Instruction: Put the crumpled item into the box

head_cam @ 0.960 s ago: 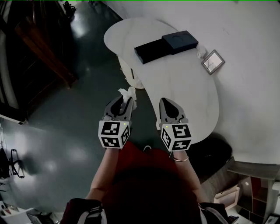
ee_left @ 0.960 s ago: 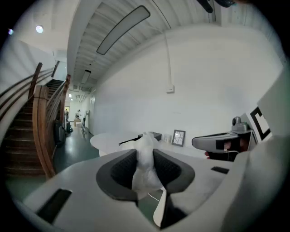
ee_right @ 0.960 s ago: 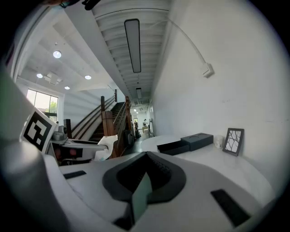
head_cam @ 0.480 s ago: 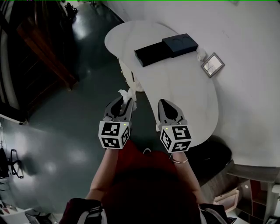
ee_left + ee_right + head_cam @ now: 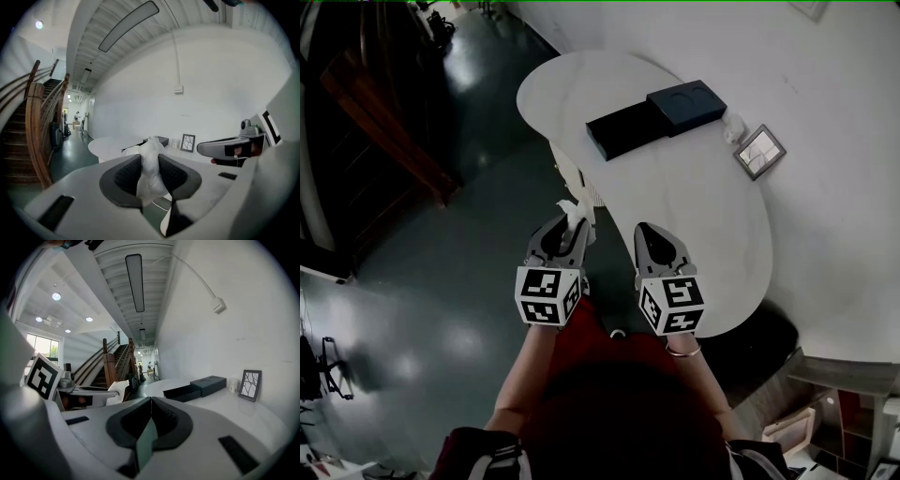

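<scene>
Crumpled white wad [image 5: 151,171] is pinched upright between the jaws of the left gripper [image 5: 151,158], short of the box.
The open dark box [image 5: 623,133] lies far and slightly right of the wad on the white table [image 5: 694,192], long axis slanting far-right. The right gripper [image 5: 151,401], pressed together and empty, is judged about equally near.

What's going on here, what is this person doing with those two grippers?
A person stands at a white table with a gripper in each hand. The left gripper is clamped on a crumpled white item, held over the floor just short of the table's edge. The right gripper is shut with nothing in it, hovering over the table's near edge. The dark box sits open at the far end of the table, beside a picture frame; the item is not in it yet.
</scene>
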Demonstrator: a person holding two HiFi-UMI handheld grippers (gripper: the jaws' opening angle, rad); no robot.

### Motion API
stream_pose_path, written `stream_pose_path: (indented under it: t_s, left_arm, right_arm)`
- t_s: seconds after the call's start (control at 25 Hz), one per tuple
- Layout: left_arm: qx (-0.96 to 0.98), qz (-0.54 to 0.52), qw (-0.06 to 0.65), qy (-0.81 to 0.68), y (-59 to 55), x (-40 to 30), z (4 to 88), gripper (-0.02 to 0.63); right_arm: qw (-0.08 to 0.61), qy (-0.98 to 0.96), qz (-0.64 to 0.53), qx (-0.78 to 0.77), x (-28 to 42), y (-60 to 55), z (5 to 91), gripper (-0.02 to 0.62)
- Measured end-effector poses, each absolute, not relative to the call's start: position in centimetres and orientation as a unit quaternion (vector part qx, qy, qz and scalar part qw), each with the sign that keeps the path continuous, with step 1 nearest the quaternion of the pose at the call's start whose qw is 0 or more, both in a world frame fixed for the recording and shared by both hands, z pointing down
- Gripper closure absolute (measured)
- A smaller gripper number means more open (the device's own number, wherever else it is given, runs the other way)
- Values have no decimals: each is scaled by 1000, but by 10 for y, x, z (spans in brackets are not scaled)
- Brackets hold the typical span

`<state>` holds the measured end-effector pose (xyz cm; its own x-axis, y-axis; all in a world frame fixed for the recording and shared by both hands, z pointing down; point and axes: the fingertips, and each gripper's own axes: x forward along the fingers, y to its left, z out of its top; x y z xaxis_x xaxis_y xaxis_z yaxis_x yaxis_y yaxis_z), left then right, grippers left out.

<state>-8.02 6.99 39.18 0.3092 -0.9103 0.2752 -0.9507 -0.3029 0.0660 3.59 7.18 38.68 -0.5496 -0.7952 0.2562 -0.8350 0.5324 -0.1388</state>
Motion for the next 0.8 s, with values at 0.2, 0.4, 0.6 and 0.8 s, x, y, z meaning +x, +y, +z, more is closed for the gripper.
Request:
stream_pose_path:
  t_s: [0.2,0.4,0.6,0.8]
  left_arm:
    - [812,96,116,-563,26,-94,399,482]
    - [823,103,126,-544,-18,-110,408,482]
    - [832,106,133,-527,-56,-124,415,481]
    - [843,107,133,-510,-89,-135,419,481]
  right_arm:
    - [84,-863,133,480,19,34,392,580]
    - [89,-850,148,498,2,-4,401,580]
    - [95,-835,158,518,-10,-36,408,580]
    - [100,-820,160,540,-19,-62,413,580]
